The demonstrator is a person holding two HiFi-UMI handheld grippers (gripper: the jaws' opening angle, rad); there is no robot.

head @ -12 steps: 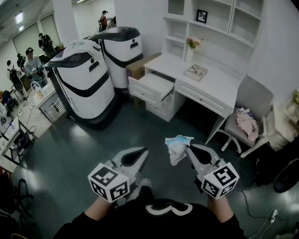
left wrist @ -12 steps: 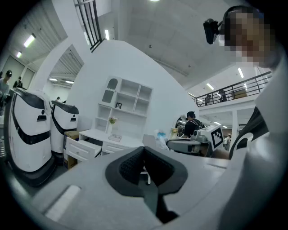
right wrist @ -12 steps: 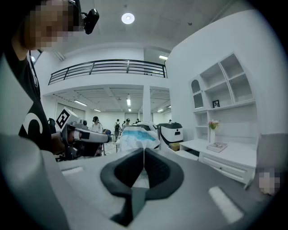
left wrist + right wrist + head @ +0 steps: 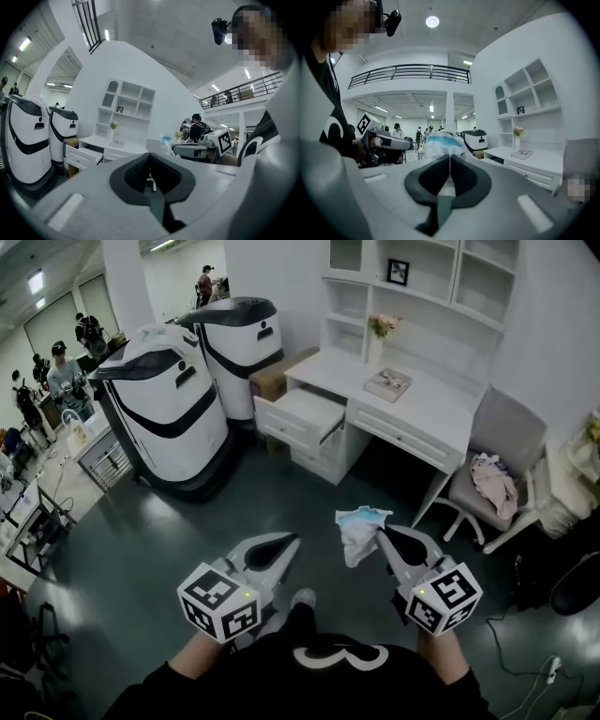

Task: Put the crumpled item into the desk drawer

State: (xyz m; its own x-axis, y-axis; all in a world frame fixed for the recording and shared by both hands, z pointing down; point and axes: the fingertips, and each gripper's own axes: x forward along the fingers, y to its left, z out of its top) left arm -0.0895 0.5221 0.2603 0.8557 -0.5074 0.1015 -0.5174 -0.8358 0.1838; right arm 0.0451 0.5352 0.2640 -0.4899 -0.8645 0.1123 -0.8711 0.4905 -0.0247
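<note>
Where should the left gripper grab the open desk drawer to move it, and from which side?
Probably the top rim of the front panel, from above on the floor side. The drawer stands pulled out of the desk, so that rim is exposed, with open space behind for one jaw. No handle can be made out. The left gripper is shut and empty.

Beyond my jaws I see dark floor (image 4: 281, 507), a white desk (image 4: 436, 411) under white shelves (image 4: 427, 282), a grey chair (image 4: 511, 437) further right.

lab hall with mock study corner, white desk (image 4: 433, 411), wall shelves (image 4: 441, 277), bulky white machines (image 4: 173, 418), mezzanine railing (image 4: 410, 71)
</note>
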